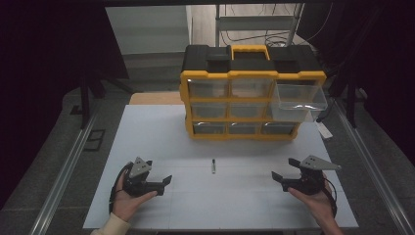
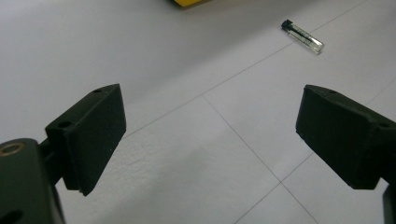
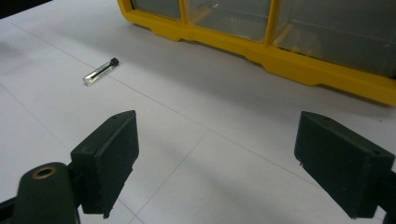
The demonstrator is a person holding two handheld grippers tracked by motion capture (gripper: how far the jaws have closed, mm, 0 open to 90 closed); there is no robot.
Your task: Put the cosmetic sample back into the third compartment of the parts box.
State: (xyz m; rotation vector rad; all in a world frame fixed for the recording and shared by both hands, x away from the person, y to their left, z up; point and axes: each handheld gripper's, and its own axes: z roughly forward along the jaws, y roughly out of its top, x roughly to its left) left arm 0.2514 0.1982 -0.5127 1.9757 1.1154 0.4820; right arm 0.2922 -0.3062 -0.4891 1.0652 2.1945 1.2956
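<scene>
Little glass vial (image 1: 213, 166) w/ a black cap lies flat on the white table (image 1: 147, 127), about midway btw both hands, just in front of the yellow drawer box (image 1: 252, 100). Long axis runs front-to-back, cap pointing away from the box afaict. Left gripper (image 1: 169, 180) and right gripper (image 1: 275, 176) both sit wide open, nothing in them, each well apart from the vial. Neither is clearly nearer imo; either one has to come in sideways toward the middle.

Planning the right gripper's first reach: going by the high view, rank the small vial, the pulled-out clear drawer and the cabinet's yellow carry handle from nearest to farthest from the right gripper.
1. The small vial, lying on the table to the left of the right gripper.
2. The pulled-out clear drawer, top right of the cabinet, beyond the gripper.
3. The yellow carry handle, on the cabinet's top, farthest back.
</scene>
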